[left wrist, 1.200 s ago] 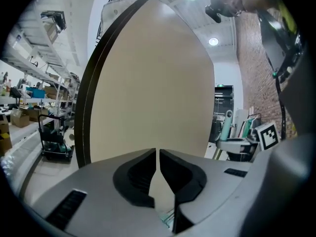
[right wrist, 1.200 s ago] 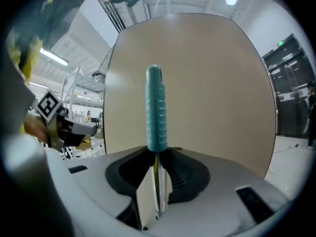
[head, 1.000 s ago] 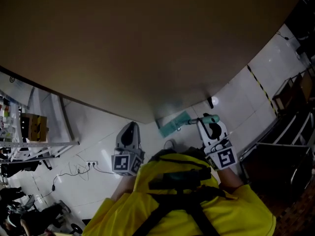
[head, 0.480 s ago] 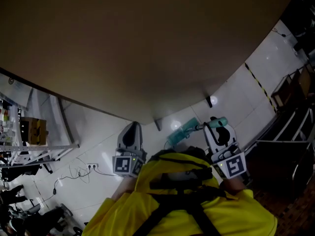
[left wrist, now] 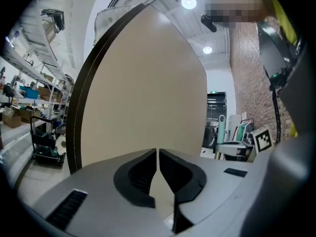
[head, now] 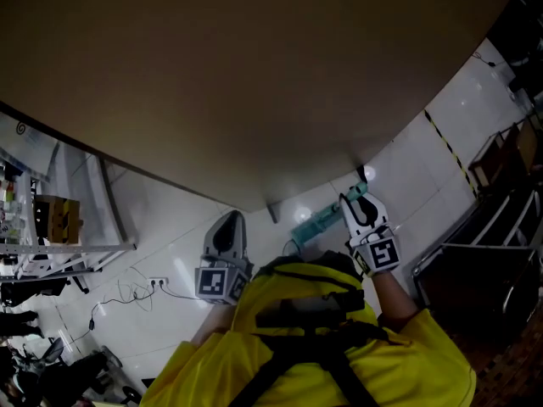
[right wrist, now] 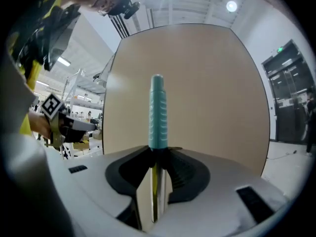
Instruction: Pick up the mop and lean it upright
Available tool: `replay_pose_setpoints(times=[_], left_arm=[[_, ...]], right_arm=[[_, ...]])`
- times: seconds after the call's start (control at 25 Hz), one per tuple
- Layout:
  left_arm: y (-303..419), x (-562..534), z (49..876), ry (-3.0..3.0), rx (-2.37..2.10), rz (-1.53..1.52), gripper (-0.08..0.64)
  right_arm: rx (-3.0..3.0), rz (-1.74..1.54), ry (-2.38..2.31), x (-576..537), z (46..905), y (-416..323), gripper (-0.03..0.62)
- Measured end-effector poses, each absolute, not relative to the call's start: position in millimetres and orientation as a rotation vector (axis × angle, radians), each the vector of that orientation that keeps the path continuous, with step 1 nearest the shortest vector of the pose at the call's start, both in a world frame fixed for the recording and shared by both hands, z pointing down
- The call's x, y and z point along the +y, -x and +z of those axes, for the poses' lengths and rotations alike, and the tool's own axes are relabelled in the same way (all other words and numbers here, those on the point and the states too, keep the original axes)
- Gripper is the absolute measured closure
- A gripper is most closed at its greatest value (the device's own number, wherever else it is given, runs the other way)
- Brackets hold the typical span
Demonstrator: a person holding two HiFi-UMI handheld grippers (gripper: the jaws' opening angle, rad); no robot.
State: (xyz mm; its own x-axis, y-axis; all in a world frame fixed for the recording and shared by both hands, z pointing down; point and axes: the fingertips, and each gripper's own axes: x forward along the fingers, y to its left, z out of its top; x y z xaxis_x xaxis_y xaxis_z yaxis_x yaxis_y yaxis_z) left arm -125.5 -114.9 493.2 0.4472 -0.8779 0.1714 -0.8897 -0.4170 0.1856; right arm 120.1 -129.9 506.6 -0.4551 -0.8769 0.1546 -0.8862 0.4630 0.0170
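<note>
A tall tan panel (right wrist: 197,83) rises off white floor tiles (head: 170,227); the right gripper (right wrist: 157,151) clamps the mop (right wrist: 157,110) handle upright before it, head seemingly on those tiles, ready to lean; the left gripper (left wrist: 157,158) is closed, empty

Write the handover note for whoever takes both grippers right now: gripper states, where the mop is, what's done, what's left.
Left gripper: shut, empty, held off to the side.
Right gripper: shut on the mop just below its teal grip; the handle stands upright.
Mop head: low by the floor, at the foot of the tan panel.
Done: mop picked up and raised.
Left: rest the handle against the panel, then open the right gripper. Whether the handle already touches the panel cannot be told.
</note>
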Motion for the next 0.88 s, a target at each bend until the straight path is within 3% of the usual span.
replay_pose_setpoints(times=[0.68,0.88], left_arm=[[177,-99,517,-2.313,-1.668,0.121,0.535],[184,-100,512,-2.286,-1.711,0.082,0.535]], right_arm=[[-2.338,0.432,-1.502,-226,688,-68,0.482],[-2.315,0.422,-1.511,-239,687,-63,0.483]])
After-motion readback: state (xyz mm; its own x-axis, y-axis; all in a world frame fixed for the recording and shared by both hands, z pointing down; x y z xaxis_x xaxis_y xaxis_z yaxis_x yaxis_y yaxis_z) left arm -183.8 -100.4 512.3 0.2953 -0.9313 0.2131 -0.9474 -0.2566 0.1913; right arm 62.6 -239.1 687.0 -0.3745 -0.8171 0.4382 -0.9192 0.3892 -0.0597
